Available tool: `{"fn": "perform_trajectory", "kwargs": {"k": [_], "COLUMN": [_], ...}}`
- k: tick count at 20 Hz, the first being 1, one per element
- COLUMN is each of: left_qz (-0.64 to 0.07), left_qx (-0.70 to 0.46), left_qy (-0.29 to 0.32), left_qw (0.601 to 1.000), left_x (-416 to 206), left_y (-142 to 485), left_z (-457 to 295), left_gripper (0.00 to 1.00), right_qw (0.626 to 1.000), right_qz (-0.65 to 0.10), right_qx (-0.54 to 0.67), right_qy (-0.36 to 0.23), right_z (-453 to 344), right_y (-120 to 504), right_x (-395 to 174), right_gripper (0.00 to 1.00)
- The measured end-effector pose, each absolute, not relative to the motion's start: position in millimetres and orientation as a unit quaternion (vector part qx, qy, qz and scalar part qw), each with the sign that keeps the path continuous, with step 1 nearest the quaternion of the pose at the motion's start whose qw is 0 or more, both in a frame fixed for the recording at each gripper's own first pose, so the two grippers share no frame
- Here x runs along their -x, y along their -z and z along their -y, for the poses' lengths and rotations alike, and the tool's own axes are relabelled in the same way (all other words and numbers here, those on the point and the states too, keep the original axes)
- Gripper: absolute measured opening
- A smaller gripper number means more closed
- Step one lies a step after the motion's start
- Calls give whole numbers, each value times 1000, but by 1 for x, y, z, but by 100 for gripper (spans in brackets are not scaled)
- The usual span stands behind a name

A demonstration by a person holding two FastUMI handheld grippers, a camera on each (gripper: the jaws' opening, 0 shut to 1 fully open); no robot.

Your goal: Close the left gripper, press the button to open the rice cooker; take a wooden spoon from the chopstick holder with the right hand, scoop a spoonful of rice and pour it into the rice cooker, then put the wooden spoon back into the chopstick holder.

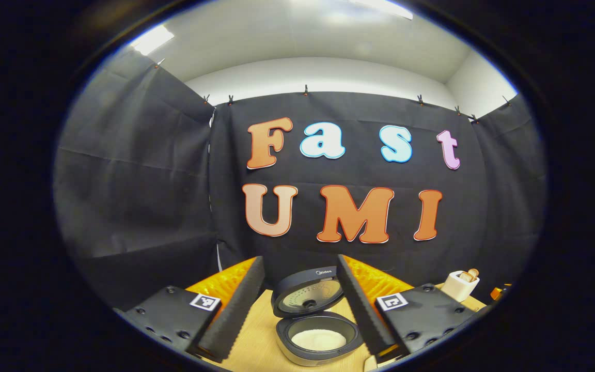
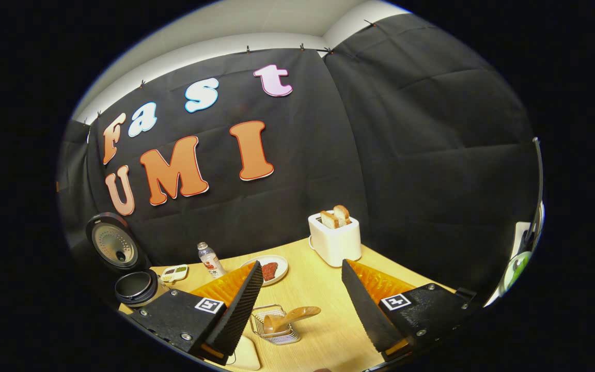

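Rice already lies in the open dark-grey rice cooker (image 1: 318,330), and the brown wooden spoon (image 2: 291,316) rests in the wire chopstick holder (image 2: 276,325). Both the left gripper (image 1: 300,305) and right gripper (image 2: 301,310) are spread, grasping nothing (seemingly finished); withdraw straight, avoiding the holder's rim.

Left gripper view: we look close down on the open rice cooker (image 1: 317,320). Right gripper view: we see it (image 2: 135,287) far left across the table (image 2: 323,289).
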State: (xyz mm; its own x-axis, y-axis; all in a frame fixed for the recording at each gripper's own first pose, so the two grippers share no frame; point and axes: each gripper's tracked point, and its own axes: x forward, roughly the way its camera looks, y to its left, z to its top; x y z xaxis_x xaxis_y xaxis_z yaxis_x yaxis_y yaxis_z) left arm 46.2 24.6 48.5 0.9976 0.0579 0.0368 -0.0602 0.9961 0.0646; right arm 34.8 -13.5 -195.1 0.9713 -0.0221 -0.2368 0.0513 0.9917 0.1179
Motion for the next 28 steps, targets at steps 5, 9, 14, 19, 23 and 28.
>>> {"fn": "perform_trajectory", "kwargs": {"k": [5,9,14,19,23,28], "left_qz": [37,32,10,4,-1,6], "left_qx": [-41,-30,-23,-36,-28,-29], "left_qy": [-61,-78,-87,-104,-106,-97], "left_qw": [997,996,996,994,994,995], "left_x": [-29,-19,-16,-17,-21,-27], "left_y": [-59,-57,-38,-35,-30,-37], "left_z": [-38,-48,-52,-66,-72,-69], "left_gripper": [97,98,99,100,100,99], "right_qw": [983,978,967,958,955,957], "right_qz": [-160,-178,-214,-236,-237,-250], "right_qx": [-86,-107,-135,-162,-174,-135], "right_qy": [31,31,24,20,-31,-48], "right_z": [15,10,-5,-13,-37,-65], "right_y": [247,270,300,310,299,297], "right_x": [-41,-44,-45,-49,-53,-66], "right_gripper": [95,95,95,68,38,14]}}
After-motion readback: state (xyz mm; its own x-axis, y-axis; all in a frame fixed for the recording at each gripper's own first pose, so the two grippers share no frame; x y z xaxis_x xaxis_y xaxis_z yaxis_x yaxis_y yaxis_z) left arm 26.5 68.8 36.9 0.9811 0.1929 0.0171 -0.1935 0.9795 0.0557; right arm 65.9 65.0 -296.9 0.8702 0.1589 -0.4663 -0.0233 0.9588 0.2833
